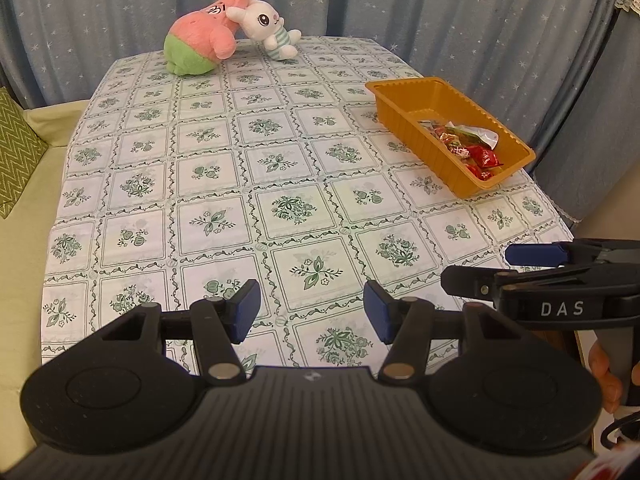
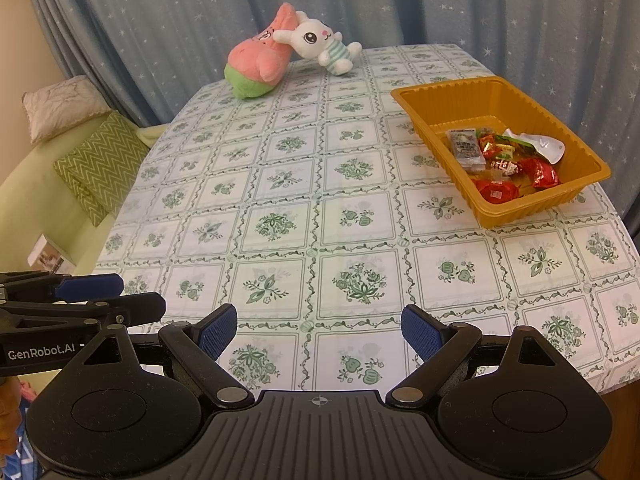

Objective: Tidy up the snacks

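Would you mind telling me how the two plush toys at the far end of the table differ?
The pink plush is larger, pink with a green bottom; the white bunny plush is smaller, white with a striped body. The pink plush lies tilted with its tip raised; the white bunny plush leans against that tip, face toward the camera. Both rest on the tablecloth by the curtain.

This is a home, likely a living or sitting room. A table [image 2: 280, 184] wears a floral checked tablecloth, with two plush toys [image 2: 280, 60] at its far edge. Blue star-printed curtains [image 2: 440, 8] hang behind it. To one side stands a pale green sofa [image 2: 36, 200] with a zigzag cushion [image 2: 100, 160] and a white pillow [image 2: 60, 106].
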A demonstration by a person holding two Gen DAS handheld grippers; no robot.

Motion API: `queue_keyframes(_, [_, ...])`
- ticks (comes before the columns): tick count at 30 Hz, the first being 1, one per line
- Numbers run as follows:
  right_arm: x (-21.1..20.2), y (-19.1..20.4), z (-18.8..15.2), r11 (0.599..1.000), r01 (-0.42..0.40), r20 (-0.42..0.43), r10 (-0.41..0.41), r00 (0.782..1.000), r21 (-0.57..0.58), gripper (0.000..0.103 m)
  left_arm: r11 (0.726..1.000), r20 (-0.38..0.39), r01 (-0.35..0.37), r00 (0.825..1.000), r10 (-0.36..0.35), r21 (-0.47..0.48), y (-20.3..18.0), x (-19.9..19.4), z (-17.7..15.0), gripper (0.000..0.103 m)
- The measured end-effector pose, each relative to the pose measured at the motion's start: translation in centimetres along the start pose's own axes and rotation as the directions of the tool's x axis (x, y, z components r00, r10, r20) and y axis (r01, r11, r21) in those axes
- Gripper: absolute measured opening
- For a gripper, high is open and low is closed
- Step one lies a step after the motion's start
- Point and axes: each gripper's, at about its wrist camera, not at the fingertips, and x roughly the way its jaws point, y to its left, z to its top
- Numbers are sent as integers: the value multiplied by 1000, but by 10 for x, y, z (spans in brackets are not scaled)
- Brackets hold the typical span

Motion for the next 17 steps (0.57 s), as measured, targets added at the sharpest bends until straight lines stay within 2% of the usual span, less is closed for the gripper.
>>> queue_keyframes(14, [0, -2, 1, 1000, 10, 3, -10, 1000, 13, 89, 1000, 5, 9, 1000, -9, 10, 4, 2, 0, 56])
queue_keyframes(17, [0, -3, 2, 1000, 12, 5, -12, 1000, 16, 89, 1000, 3, 16, 1000, -16, 13, 5, 3, 0, 61])
